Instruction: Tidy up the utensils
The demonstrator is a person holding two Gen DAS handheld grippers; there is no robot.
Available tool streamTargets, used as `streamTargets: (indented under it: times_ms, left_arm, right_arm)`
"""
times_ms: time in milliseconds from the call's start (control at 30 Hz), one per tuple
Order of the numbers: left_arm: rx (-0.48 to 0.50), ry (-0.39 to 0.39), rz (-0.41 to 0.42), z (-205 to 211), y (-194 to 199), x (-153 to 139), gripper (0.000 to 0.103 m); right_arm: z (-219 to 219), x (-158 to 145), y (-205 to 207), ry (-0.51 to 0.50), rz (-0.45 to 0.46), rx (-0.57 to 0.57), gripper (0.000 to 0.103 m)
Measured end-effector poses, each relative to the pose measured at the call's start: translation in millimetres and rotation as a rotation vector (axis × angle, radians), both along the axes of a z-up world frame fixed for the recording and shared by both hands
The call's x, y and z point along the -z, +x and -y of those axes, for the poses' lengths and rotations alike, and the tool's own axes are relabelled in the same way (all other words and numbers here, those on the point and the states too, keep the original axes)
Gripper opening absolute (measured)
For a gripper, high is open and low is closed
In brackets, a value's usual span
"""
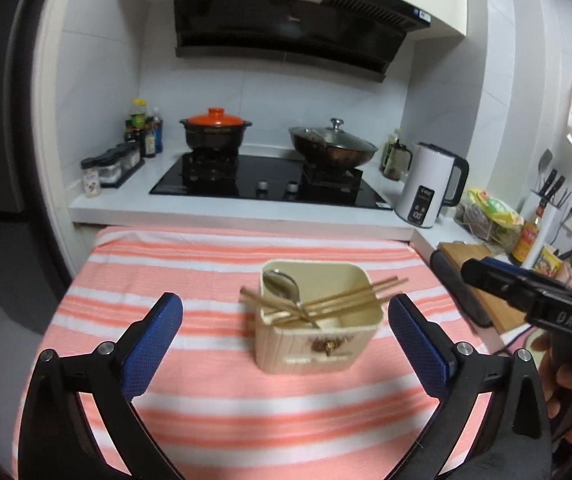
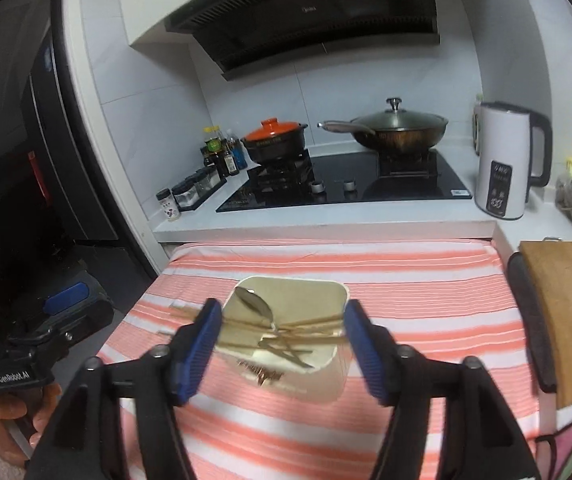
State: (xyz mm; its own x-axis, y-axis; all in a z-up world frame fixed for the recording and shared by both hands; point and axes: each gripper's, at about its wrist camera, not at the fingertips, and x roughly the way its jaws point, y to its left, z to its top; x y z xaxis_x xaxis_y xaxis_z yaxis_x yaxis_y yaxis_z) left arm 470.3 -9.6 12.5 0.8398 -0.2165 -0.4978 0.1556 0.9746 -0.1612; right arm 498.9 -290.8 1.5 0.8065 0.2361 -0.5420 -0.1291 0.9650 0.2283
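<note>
A cream square utensil holder point(image 1: 310, 344) stands on a pink and white striped cloth point(image 1: 190, 280). Inside it lie a metal spoon point(image 1: 284, 288) and several wooden chopsticks point(image 1: 346, 298) resting across the rim. My left gripper point(image 1: 286, 320) is open, held back from the holder, its blue pads point(image 1: 154, 344) either side of it. My right gripper point(image 2: 284, 332) is open just above the holder point(image 2: 306, 372), empty, with the spoon point(image 2: 256, 304) and chopsticks point(image 2: 310, 326) between its pads point(image 2: 360, 352). The right gripper's body shows at the right of the left wrist view point(image 1: 526, 292).
Behind the cloth is a white counter with a black hob point(image 1: 266, 184), an orange-lidded pot point(image 1: 216, 132), a lidded wok point(image 1: 332, 146) and a white kettle point(image 1: 430, 184). Spice jars point(image 1: 110, 168) stand at left. A wooden cutting board point(image 2: 566, 316) lies at right.
</note>
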Motion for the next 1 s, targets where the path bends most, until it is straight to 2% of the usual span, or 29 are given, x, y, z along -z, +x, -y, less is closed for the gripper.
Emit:
streamTargets:
  times_ms: [100, 167, 267, 400, 467, 700, 900, 1000]
  left_arm:
    - [-0.011, -0.042, -0.015, -0.7, -39.3, 9.0, 0.103]
    - [-0.009, -0.040, -0.033, 2.4, -59.7, 14.1, 0.103]
    - [-0.047, 0.030, -0.031, 11.7, -89.2, 16.3, 0.103]
    - [-0.046, 0.099, -0.025, 22.2, -118.6, 11.0, 0.103]
    - [-0.049, 0.112, -0.018, 24.0, -129.3, 6.1, 0.103]
    - [-0.120, 0.161, 0.038, 23.6, -162.9, -14.3, 0.103]
    - [-0.207, 0.212, 0.069, 20.9, -185.8, -25.8, 0.103]
    - [-0.215, 0.210, 0.065, 17.7, -195.1, -28.5, 0.103]
  right_arm:
    - [-9.9, -6.5, -38.7, -0.018, 0.003, 0.005, 0.080]
    - [-15.1, -7.4, -63.5, -0.029, -0.008, 0.006, 0.080]
    - [-22.4, -4.6, -96.6, -0.068, -0.024, 0.026, 0.088]
    - [-34.7, -5.0, -134.2, -0.155, -0.015, 0.066, 0.088]
    - [-36.9, -7.8, -148.8, -0.162, -0.012, 0.068, 0.089]
    - [-47.9, -22.9, -181.3, -0.213, 0.025, 0.062, 0.090]
    - [-55.7, -29.8, -196.9, -0.220, 0.036, 0.069, 0.090]
    - [-58.0, -30.3, -205.5, -0.212, 0.037, 0.067, 0.090]
